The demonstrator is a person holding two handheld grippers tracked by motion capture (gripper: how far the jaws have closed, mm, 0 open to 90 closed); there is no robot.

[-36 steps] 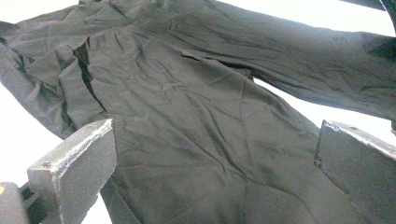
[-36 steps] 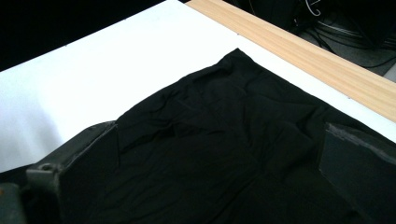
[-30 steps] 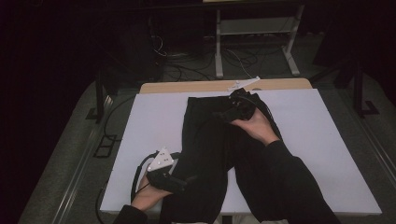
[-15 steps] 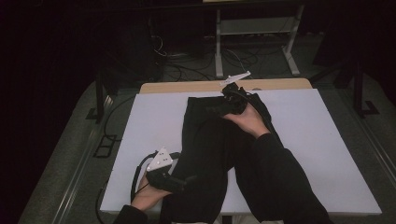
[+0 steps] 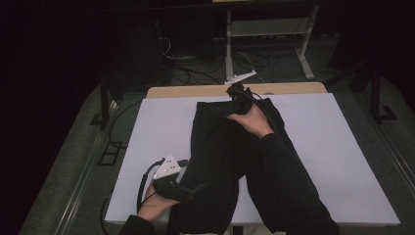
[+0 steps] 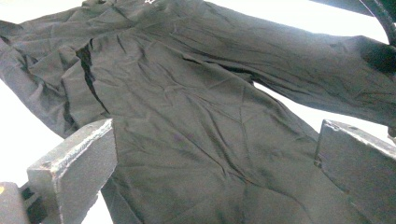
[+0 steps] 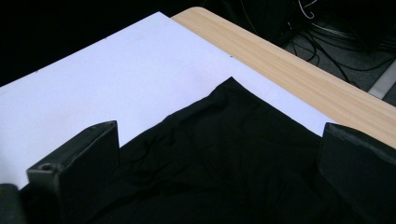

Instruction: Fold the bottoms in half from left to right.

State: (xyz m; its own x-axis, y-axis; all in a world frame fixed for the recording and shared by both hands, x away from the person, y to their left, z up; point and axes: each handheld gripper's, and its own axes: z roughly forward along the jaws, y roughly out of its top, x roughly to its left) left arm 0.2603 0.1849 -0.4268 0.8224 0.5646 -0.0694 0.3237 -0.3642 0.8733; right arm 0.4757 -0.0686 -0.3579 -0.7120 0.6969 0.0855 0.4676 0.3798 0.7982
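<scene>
Black trousers lie lengthwise on the counter; left tongs spread at the near edge, right tongs spread at the far edge

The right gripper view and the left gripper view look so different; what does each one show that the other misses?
Right gripper view: the garment's corner near the table's far end, the white sheet, the wooden table edge and floor cables.

Left gripper view: the garment's wrinkled middle with a dark fold, and another stretch of cloth running off to the right.

Both: the black garment between the jaws of an open claw, left and right, and the white sheet.
</scene>
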